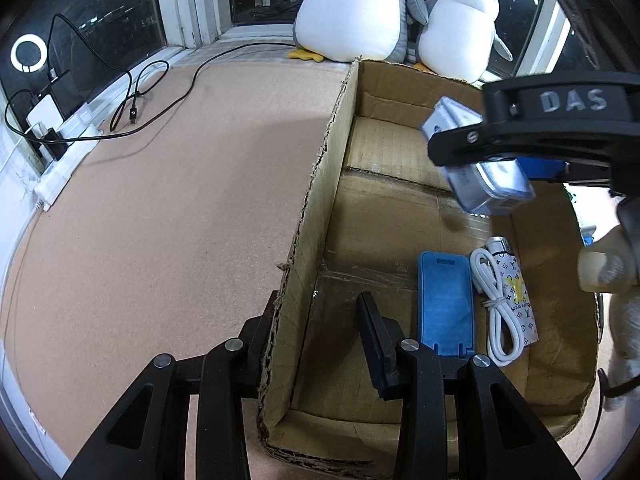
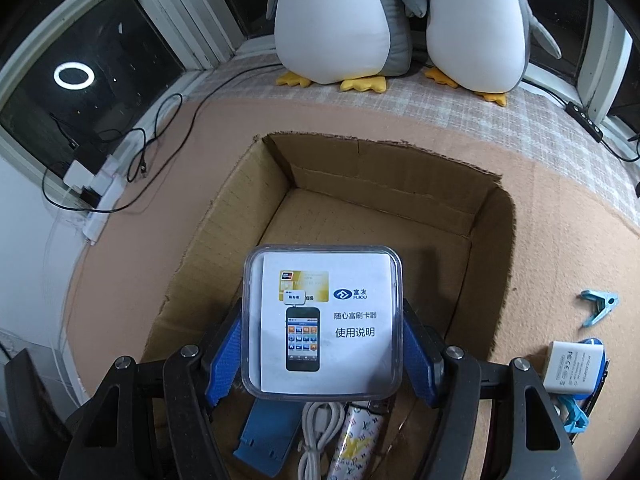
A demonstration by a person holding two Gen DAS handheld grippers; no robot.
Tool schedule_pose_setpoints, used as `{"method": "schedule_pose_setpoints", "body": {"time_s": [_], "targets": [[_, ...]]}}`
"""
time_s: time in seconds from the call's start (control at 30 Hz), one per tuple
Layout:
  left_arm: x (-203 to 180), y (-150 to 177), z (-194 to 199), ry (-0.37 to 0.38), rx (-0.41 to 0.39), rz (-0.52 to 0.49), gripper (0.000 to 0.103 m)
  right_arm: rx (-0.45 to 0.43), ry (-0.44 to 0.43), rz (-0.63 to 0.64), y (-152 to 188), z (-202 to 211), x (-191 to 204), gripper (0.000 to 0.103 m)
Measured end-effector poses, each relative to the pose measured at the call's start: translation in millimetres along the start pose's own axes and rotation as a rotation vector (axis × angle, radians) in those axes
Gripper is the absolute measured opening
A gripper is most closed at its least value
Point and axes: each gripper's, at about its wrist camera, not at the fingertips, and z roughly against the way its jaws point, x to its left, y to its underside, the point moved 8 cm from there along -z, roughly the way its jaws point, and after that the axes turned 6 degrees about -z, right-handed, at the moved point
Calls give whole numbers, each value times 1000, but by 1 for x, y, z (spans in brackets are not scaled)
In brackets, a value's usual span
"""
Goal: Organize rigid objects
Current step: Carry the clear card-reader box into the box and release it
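An open cardboard box (image 1: 320,160) (image 2: 360,168) sits on the tan mat. On its floor lie a blue phone stand (image 1: 444,300) (image 2: 268,436), a coiled white cable (image 1: 500,320) (image 2: 320,432) and a patterned white tube (image 1: 518,300) (image 2: 360,440). My right gripper (image 2: 322,320) (image 1: 500,160) is shut on a clear plastic case (image 2: 322,320) (image 1: 480,188) with a printed leaflet inside, held above the box's interior. My left gripper (image 1: 320,320) straddles the box's left wall near the front corner, closed in on it, one finger outside and one inside.
Two plush penguins (image 2: 340,20) stand on the sill behind the box. A power strip with black cables (image 1: 64,148) lies at the left. To the right of the box lie a blue clip (image 2: 598,306) and a white charger (image 2: 570,368). A hand (image 1: 604,272) shows at the right edge.
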Motion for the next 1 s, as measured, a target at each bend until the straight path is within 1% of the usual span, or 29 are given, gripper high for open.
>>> {"method": "schedule_pose_setpoints", "body": {"time_s": [0.1, 0.23, 0.6, 0.83, 1.0], "targets": [[0, 0, 0, 0, 0, -1, 39, -7, 33, 23, 0, -4, 1, 66], [0, 0, 0, -1, 0, -2, 39, -7, 41, 32, -2, -5, 3, 66], [0, 0, -1, -2, 0, -3, 39, -20, 6, 5, -5, 2, 1, 68], [0, -1, -1, -3, 0, -4, 39, -50, -44, -3, -3, 29, 3, 68], [0, -1, -1, -3, -1, -4, 39, -80, -69, -32, 3, 56, -9, 68]]}}
